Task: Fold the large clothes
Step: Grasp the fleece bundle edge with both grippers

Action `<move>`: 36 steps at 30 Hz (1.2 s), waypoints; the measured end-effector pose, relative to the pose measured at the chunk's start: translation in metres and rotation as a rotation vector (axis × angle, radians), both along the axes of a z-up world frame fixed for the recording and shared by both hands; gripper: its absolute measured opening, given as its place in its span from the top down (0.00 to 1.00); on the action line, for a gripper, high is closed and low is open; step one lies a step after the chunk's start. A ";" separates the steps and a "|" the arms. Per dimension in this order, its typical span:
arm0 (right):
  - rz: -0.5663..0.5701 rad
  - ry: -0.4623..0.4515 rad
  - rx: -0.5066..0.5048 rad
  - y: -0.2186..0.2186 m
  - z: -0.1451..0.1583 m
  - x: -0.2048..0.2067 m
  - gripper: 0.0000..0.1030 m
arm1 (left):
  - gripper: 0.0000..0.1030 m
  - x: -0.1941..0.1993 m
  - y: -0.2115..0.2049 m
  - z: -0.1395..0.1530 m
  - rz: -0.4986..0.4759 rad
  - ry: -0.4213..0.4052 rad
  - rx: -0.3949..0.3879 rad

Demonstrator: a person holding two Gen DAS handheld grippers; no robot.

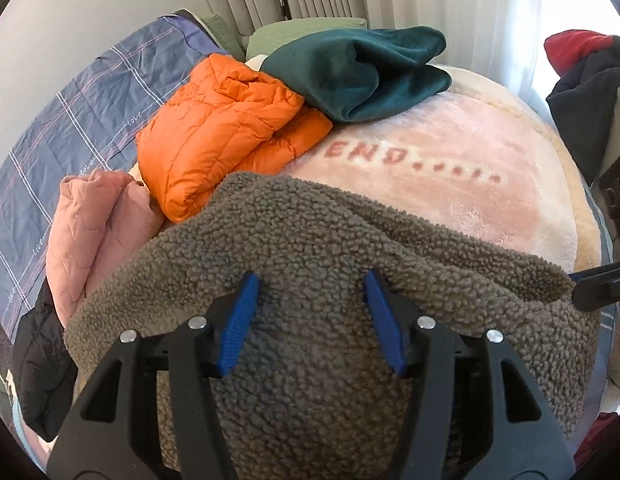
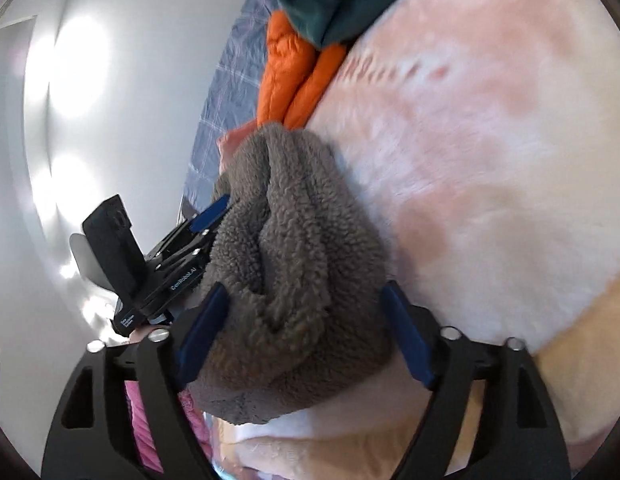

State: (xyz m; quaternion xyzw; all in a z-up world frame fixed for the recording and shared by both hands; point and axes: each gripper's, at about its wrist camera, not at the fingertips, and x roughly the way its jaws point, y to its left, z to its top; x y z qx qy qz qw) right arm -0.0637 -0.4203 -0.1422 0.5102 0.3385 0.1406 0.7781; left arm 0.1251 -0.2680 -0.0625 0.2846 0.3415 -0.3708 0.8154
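1. Left wrist view: the grey-brown fleece jacket [image 1: 310,248] fills the lower frame, lying on a pink plush blanket [image 1: 450,140].
2. The left gripper [image 1: 312,284] stands half open, blue pads apart over the fleece, nothing clamped.
3. Right wrist view: the right gripper [image 2: 306,296] gapes wide, with bunched fleece between its pads, unpinched.
4. An orange puffer jacket [image 1: 226,128] and a teal garment [image 1: 370,72] lie at upper centre.

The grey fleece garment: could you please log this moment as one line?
item: grey fleece garment, bunched on pink blanket | left gripper: jaws open, fleece between | right gripper: jaws open, fleece between | fold: not done
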 end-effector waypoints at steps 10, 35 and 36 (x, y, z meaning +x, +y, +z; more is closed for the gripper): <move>0.027 0.077 0.042 0.010 -0.002 0.034 0.14 | 0.44 0.000 0.006 0.002 0.001 0.006 -0.021; 0.060 0.040 0.084 0.019 -0.009 0.062 0.51 | 0.40 0.011 0.018 0.014 0.023 0.060 -0.113; 0.057 0.029 0.059 0.019 -0.004 0.060 0.53 | 0.38 0.011 0.024 0.018 0.029 0.064 -0.141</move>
